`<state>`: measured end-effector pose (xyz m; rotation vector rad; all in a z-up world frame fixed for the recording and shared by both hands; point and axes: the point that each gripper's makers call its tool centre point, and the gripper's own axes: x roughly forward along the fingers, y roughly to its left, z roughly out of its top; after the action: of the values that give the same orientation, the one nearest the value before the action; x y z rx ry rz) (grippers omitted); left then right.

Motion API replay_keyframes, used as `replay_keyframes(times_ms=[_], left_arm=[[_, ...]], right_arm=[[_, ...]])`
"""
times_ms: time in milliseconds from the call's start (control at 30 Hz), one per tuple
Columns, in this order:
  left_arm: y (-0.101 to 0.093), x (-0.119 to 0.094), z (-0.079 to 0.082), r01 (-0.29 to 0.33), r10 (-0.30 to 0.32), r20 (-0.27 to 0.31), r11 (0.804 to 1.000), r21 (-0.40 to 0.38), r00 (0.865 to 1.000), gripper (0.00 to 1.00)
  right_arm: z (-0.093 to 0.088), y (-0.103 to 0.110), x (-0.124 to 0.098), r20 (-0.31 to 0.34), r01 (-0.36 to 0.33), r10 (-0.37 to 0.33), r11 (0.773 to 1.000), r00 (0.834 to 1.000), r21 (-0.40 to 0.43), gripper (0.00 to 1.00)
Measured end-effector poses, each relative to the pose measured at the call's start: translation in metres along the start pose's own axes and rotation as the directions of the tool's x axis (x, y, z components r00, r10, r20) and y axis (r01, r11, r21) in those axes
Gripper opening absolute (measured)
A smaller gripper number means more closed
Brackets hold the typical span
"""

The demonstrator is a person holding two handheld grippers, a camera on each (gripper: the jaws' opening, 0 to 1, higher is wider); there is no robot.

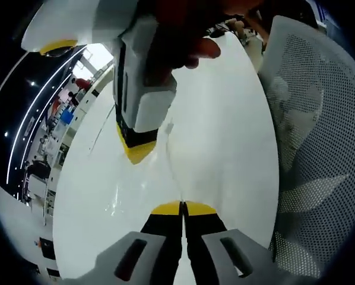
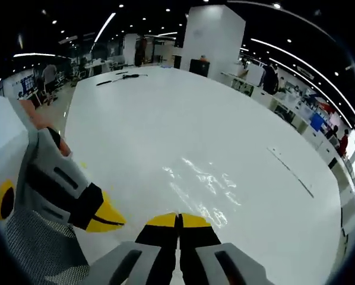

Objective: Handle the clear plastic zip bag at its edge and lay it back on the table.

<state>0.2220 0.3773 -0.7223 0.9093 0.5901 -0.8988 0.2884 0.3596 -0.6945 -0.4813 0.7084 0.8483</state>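
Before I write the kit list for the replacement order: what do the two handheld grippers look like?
Both match. The left gripper has black jaws with yellow tips rising from pale grey housings with dark slots. The right gripper is the same. From the side, its body is a white-grey block tapering to black and a yellow point.

Two hand-held grippers, matching in grey, black and yellow

Left gripper (image 1: 182, 209) and right gripper (image 2: 178, 221) each have pale grey moulded bodies with slotted recesses, black jaws and yellow tips. The right gripper's white-grey housing shows a yellow curved marking; a hand (image 1: 186, 35) wraps it.
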Motion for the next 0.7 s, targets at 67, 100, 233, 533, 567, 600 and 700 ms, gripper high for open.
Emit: replay_keyframes(times_ms=[67, 100, 233, 533, 567, 600, 700], left_arm=[[-0.003, 0.001, 0.001, 0.005, -0.005, 0.005, 1.0, -0.005, 1.0, 0.0], [-0.006, 0.002, 0.001, 0.011, -0.011, 0.006, 1.0, -0.006, 1.0, 0.0], [-0.011, 0.004, 0.002, 0.022, -0.022, 0.012, 1.0, -0.01, 1.0, 0.0], [-0.016, 0.001, 0.0, 0.035, -0.035, 0.019, 0.998, -0.042, 0.999, 0.0], [-0.015, 0.001, 0.0, 0.035, -0.034, 0.02, 0.998, -0.047, 0.999, 0.0], [-0.015, 0.003, -0.001, 0.035, -0.034, 0.02, 0.998, -0.051, 0.999, 0.0], [-0.014, 0.002, -0.002, 0.034, -0.034, 0.017, 0.998, -0.053, 0.999, 0.0]], right_arm=[[0.0, -0.003, 0.0, 0.002, 0.008, -0.008, 0.998, 1.0, 0.057, 0.0], [0.0, -0.006, 0.001, 0.007, 0.014, -0.015, 0.997, 1.0, 0.073, 0.0], [0.002, -0.008, 0.0, 0.005, 0.021, -0.021, 0.998, 1.0, 0.064, 0.0], [0.004, -0.008, 0.001, 0.009, 0.025, -0.025, 0.998, 1.0, 0.06, 0.0], [0.004, -0.008, 0.001, 0.01, 0.026, -0.027, 0.998, 1.0, 0.06, 0.0], [0.004, -0.008, 0.001, 0.01, 0.026, -0.026, 0.998, 1.0, 0.06, 0.0], [0.005, -0.01, 0.004, 0.009, 0.023, -0.024, 0.998, 1.0, 0.058, 0.0]])
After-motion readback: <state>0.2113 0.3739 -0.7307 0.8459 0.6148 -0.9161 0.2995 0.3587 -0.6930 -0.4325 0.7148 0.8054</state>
